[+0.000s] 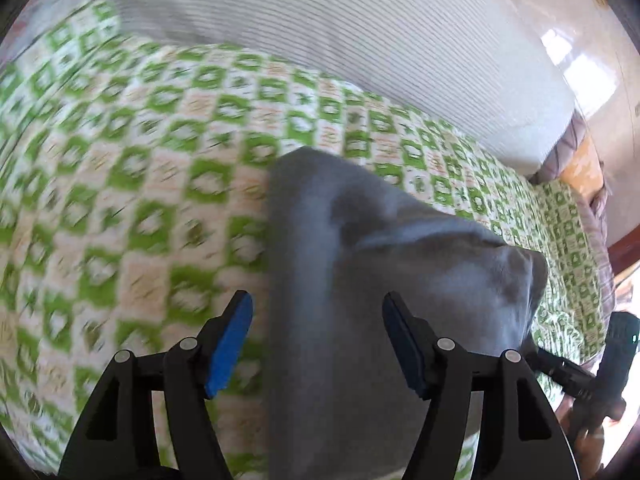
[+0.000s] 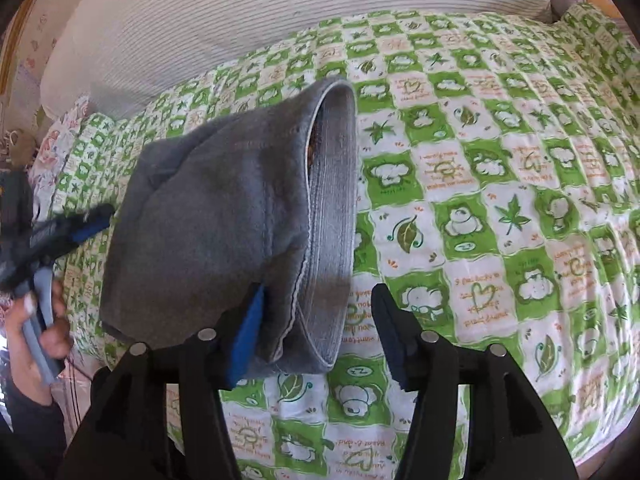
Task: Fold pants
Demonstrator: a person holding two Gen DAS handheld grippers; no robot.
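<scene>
Green checked bedspread [image 2: 480,200] carries folded grey pants [image 2: 224,220] (left view blurred); both tools [image 1: 318,340] [image 2: 316,332] gape, unclamped.

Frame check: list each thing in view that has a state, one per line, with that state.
Grey pants: folded into a compact bundle, lying on the bedspread, ribbed waistband showing along one edge.
Left claw: open, pads apart over the pants.
Right claw: open, pads either side of the bundle's waistband edge, not pressing.
Green checked bedspread: spread flat.
Striped pillow: lying at the far edge.
</scene>
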